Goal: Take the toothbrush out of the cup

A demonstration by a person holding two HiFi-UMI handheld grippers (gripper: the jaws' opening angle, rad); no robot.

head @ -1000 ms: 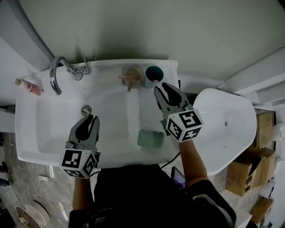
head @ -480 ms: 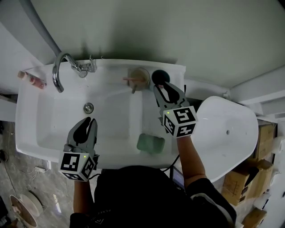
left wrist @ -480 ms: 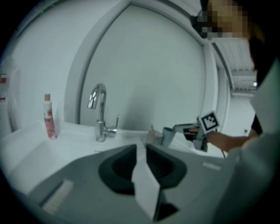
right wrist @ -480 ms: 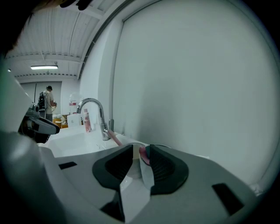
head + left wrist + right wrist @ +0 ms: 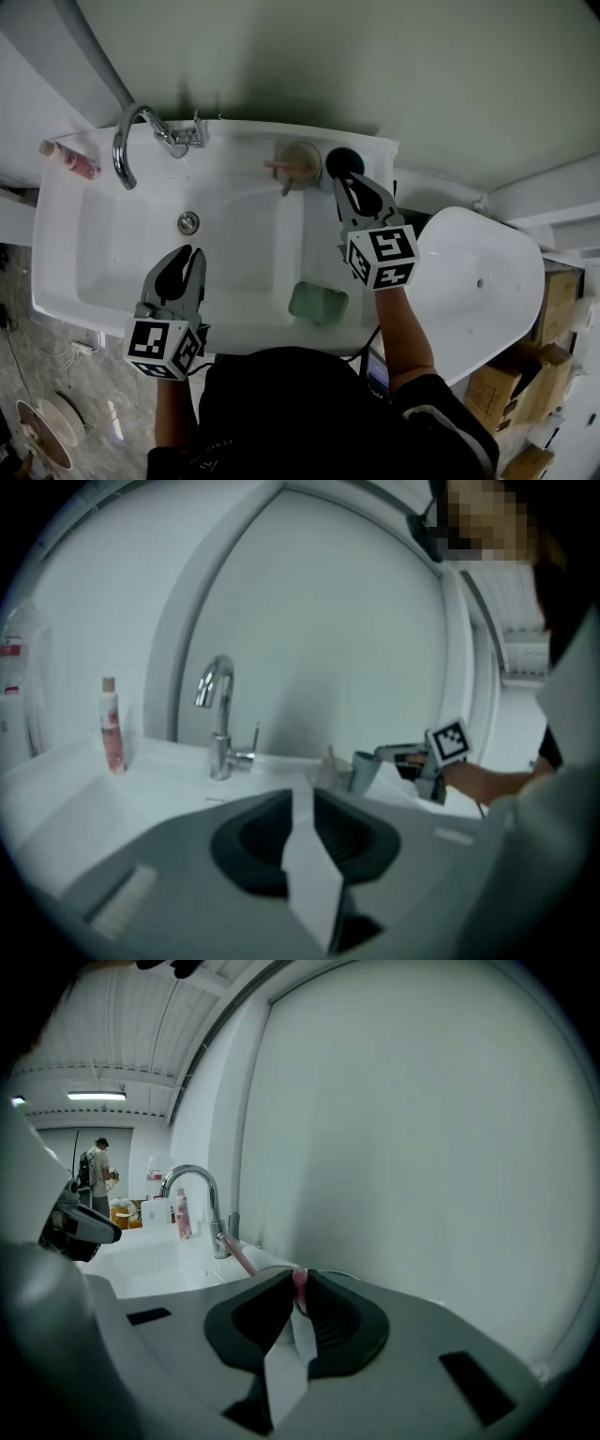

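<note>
Two grippers work over the white sink surface [image 5: 246, 137]. The right gripper [image 5: 352, 181] is at the rear right corner, its tips directly at the dark cup [image 5: 337, 157]. In the right gripper view its jaws stand narrow, closed on the pink toothbrush [image 5: 300, 1284], which sits between the tips. That toothbrush is at the mouth of the dark cup, and the head view does not show how far it stands inside. Just beside the dark cup, toward the left along the rear edge, stands a beige cup [image 5: 302, 153] with a second pink toothbrush [image 5: 280, 166] leaning out of it. The left gripper [image 5: 187, 251] hangs over the basin near the front edge, its jaws a narrow gap apart with nothing between them. A faucet [image 5: 126, 142] stands at the rear left, a pink tube [image 5: 71, 161] lies at the left rear corner, and a green soap bar [image 5: 319, 303] rests near the front edge.
</note>
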